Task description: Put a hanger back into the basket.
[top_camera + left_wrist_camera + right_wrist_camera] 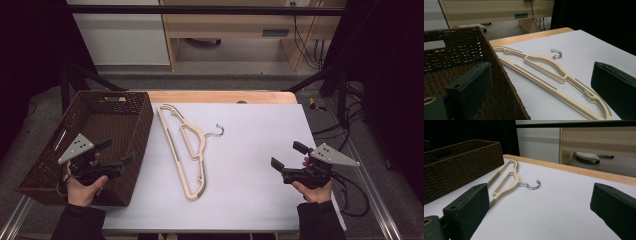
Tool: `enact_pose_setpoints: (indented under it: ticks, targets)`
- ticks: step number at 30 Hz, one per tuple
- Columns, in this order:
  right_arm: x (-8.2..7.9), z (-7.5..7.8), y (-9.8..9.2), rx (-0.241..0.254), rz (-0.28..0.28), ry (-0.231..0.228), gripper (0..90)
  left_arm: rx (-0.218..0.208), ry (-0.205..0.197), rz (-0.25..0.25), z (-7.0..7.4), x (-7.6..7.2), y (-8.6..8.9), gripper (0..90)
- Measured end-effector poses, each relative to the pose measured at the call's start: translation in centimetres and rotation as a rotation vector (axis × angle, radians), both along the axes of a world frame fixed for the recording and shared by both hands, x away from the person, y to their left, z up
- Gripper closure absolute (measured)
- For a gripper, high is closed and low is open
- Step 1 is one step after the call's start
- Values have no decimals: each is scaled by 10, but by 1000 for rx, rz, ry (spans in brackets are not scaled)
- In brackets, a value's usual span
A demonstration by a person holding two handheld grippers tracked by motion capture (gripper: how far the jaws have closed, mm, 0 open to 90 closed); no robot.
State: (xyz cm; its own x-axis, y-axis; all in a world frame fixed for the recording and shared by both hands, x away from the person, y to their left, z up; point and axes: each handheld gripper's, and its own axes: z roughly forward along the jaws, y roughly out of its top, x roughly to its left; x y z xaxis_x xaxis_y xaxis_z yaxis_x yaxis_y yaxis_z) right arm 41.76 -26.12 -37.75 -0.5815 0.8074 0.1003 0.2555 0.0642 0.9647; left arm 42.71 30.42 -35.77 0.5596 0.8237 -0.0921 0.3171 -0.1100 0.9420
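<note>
A cream plastic hanger (186, 150) with a metal hook (217, 131) lies flat on the white table sheet, just right of a dark woven basket (131, 145). My left gripper (116, 151) hovers over the basket's near right corner, open and holding nothing; its own view looks across the basket rim (499, 75) to the hanger (554, 75). My right gripper (286, 155) is held above the sheet's right side, open and bare, well to the right of the hanger (504, 182); the hook (532, 185) points toward it.
The basket (459, 167) looks bare inside. A wooden table edge (220, 96) runs along the back of the sheet (250, 170). Cables (350, 195) trail off the table's right side. Furniture and a white cabinet (120, 35) stand beyond the table.
</note>
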Motion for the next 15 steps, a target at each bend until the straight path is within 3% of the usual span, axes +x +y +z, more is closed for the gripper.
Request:
enact_pose_setpoints:
  ticks: [6,15]
  targets:
    - [1,0,2,-3,2,1,24,-6,4,3,2,0,-3,37]
    - [0,2,5,-10,3,2,25,9,1,-12,10,3,-25,44]
